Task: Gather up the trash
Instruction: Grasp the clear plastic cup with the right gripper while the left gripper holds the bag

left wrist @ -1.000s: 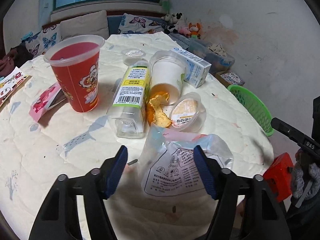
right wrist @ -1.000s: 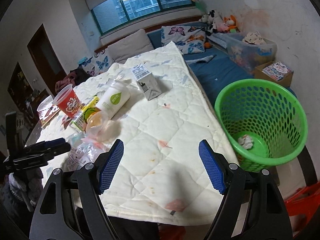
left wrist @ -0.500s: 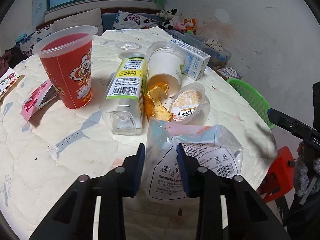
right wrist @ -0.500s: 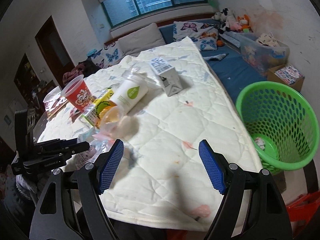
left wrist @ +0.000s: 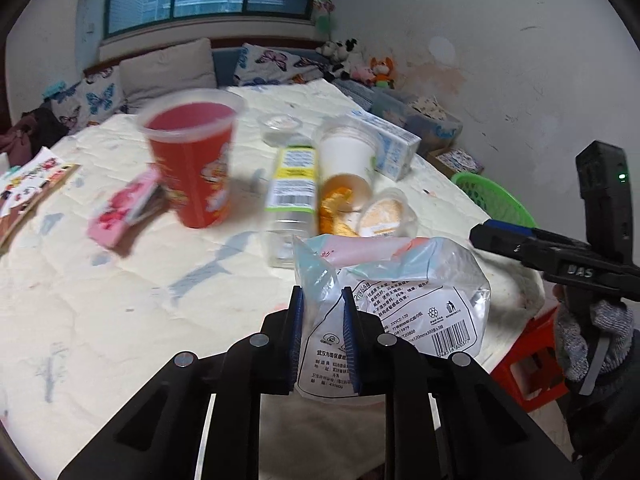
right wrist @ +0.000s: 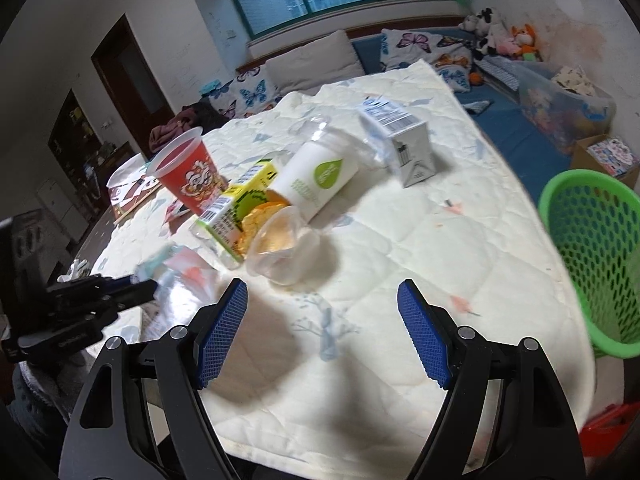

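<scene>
Left tool (left wrist: 321, 334) has just closed, pinching the clear printed plastic bag (left wrist: 394, 300) at the bench's near edge. Right tool (right wrist: 322, 332) spread, empty. Lift clear before swinging to the green mesh basket (right wrist: 596, 248).

Both wrist cams close over quilted table (left wrist: 100, 320), angled down; shared: trash pile, green basket (right wrist: 592, 240)

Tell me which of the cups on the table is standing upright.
The red cup with the cartoon print stands upright; the white cup and the small clear cup lie tipped over.
</scene>
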Available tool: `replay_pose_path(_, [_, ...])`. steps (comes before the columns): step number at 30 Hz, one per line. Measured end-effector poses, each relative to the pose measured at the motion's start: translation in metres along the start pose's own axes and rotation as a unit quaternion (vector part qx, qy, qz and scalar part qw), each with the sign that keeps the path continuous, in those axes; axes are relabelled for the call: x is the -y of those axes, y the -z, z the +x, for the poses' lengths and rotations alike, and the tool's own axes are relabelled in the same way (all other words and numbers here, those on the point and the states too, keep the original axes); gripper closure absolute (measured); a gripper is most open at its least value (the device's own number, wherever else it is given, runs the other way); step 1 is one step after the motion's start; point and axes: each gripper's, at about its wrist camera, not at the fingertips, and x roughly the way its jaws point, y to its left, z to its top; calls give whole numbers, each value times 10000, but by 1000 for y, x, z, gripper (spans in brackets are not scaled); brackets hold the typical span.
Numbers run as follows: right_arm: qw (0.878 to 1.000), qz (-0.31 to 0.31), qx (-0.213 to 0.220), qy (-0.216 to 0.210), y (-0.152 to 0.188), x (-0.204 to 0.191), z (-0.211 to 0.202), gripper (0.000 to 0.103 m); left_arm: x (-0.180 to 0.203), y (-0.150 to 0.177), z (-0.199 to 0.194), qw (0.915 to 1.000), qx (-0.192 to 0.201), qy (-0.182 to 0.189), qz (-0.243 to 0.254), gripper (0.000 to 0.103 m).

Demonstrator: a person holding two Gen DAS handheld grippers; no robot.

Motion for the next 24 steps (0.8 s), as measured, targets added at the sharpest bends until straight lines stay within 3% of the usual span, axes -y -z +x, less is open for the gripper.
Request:
replay_pose_path(9, [9997, -72, -183, -157, -7, -21, 33, 30, -46, 0, -34, 9978, 275, -458, -395, 85])
replay_pose_path(19, [9982, 380, -389, -239, -17, -20, 73, 44, -60, 1, -35, 9971, 298, -464, -529, 85])
replay_pose_path(24, [9978, 468, -397, -240, -16, -15, 73, 54, -59, 0, -33, 9970, 312, -442, -556, 85])
